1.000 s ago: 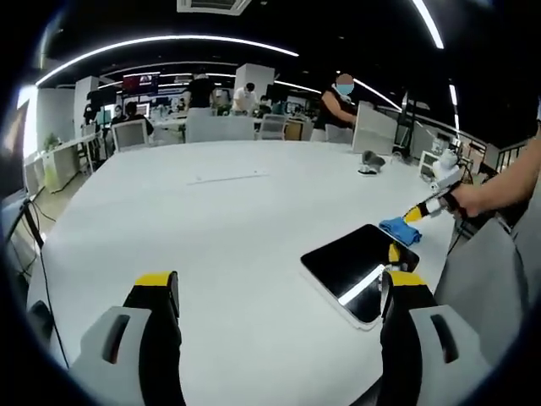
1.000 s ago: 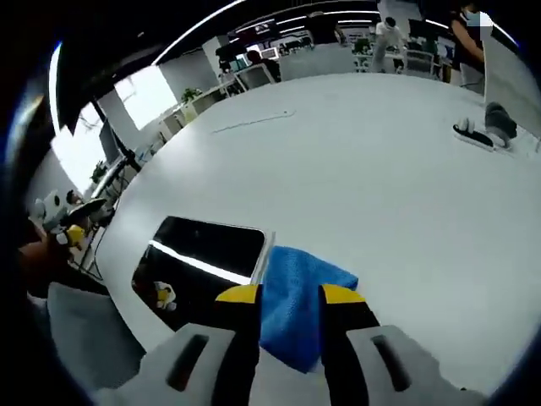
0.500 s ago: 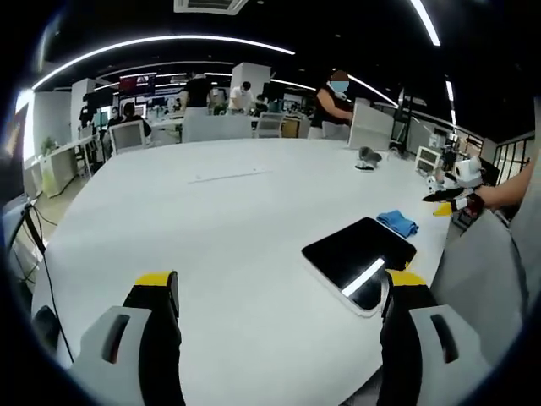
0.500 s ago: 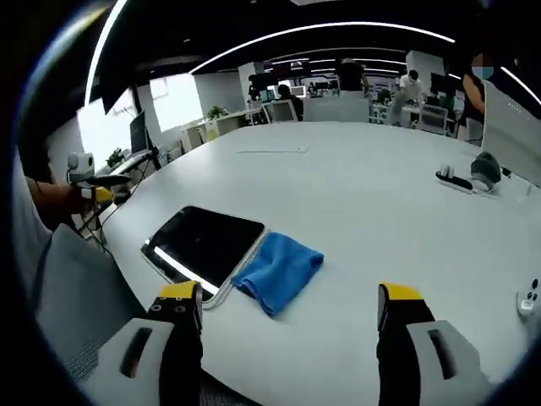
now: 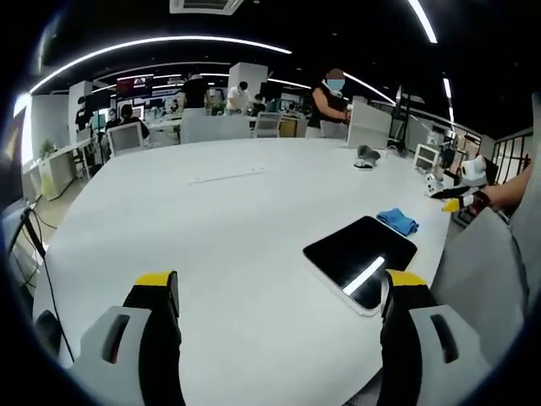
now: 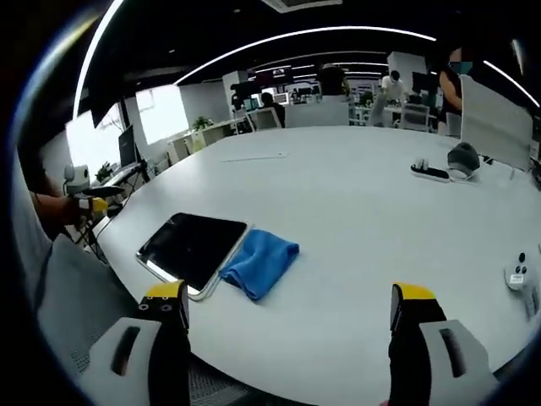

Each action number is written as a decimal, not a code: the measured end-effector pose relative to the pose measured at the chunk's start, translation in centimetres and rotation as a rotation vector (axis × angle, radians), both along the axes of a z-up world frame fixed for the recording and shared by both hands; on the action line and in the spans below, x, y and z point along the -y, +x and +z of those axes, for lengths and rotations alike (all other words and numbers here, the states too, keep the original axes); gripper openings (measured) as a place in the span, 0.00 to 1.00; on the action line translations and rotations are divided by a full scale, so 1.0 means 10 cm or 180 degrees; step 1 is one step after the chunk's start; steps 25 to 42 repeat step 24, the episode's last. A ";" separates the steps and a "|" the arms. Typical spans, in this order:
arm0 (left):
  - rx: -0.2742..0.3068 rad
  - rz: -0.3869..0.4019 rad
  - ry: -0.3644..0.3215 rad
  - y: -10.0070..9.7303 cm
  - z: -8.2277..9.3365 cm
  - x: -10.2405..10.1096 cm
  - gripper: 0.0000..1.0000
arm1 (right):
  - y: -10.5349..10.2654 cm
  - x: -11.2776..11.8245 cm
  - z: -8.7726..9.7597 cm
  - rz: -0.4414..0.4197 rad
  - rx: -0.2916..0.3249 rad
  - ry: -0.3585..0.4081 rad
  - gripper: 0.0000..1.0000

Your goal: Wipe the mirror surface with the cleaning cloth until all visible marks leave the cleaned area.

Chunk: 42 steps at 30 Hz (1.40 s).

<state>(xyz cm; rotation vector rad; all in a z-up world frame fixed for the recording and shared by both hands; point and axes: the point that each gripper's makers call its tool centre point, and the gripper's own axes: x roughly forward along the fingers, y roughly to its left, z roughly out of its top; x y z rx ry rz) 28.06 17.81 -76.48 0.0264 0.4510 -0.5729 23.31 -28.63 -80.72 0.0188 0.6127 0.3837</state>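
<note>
Two tools with jaws apart, blue cloth (image 6: 259, 262) touching dark mirror (image 6: 193, 249) on white table (image 6: 355, 220)

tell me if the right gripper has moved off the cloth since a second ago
Yes. The right gripper, then shut on the blue cloth beside the mirror, has opened and pulled back from both.

A white table (image 5: 211, 228) carries a power strip (image 6: 430, 172) and a small white device (image 6: 517, 275)

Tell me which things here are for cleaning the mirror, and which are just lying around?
For the job:
mirror
blue cleaning cloth, touching the mirror's edge
left gripper and right gripper, both open

Just lying about:
small white device
dark grey object
</note>
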 end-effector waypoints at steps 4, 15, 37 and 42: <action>-0.0021 -0.0005 -0.0002 0.00 -0.01 0.02 0.99 | 0.02 -0.06 -0.02 0.0018 -0.0023 0.0021 0.98; -0.0010 0.0018 -0.0002 0.01 -0.01 0.00 0.99 | -0.03 -0.19 -0.11 0.0009 -0.0072 0.0137 0.98; -0.0023 0.0009 0.0013 -0.03 -0.02 0.02 0.99 | -0.07 -0.16 -0.12 -0.0013 -0.0089 0.0156 0.98; -0.0023 0.0009 0.0013 -0.03 -0.02 0.02 0.99 | -0.07 -0.16 -0.12 -0.0013 -0.0089 0.0156 0.98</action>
